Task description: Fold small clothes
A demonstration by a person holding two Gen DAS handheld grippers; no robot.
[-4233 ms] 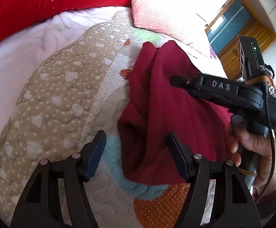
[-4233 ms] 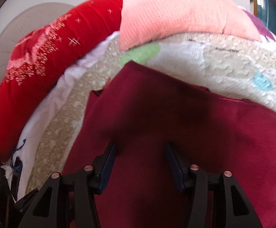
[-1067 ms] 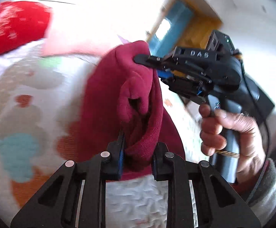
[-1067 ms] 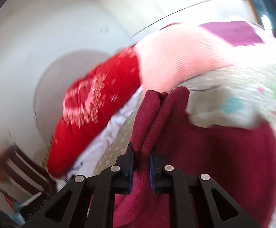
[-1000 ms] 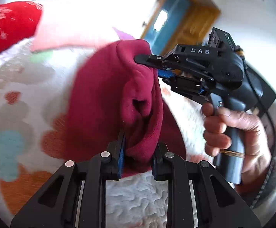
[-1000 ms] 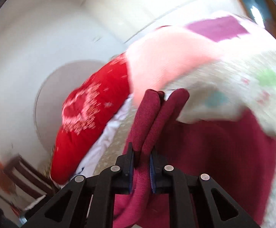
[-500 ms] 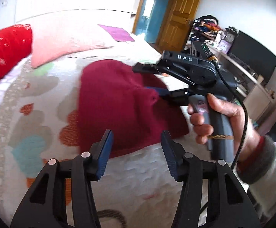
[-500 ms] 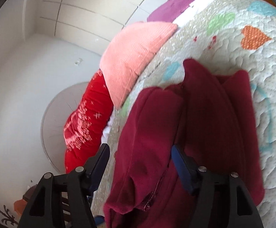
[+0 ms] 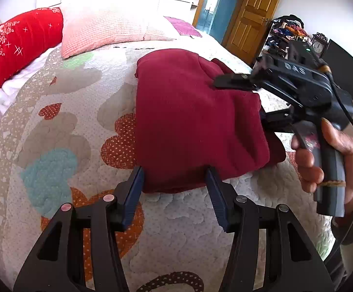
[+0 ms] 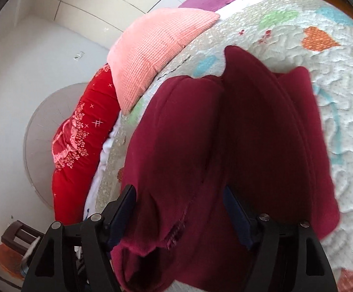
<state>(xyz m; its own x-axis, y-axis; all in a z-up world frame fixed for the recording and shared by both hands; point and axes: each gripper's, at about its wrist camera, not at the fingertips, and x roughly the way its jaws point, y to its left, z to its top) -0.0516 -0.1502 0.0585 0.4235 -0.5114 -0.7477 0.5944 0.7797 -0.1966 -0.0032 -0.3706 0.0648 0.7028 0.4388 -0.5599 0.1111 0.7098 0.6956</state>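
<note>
Maroon garment [image 9: 188, 121]: lies folded over on the quilted bed [image 9: 62, 131], laid flat so the fold holds. Left gripper [image 9: 174, 194]: released, jaws apart at the near hem, gripping nothing. Right gripper [image 10: 180, 211]: jaws opening, cloth lying loose between them, unpressed. Pink pillow [image 9: 108, 29] and red pillow [image 9: 13, 48]: beyond, well apart.

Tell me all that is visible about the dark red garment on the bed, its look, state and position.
The dark red garment is soft, fleece-like cloth, folded into a thick, roughly rectangular bundle with rounded edges. It lies flat on the quilted bedspread, below the pink pillow. Uneven layers and a seam show in the right wrist view. Neither the left gripper nor the right gripper, whose jaws are opening, grips it.
</note>
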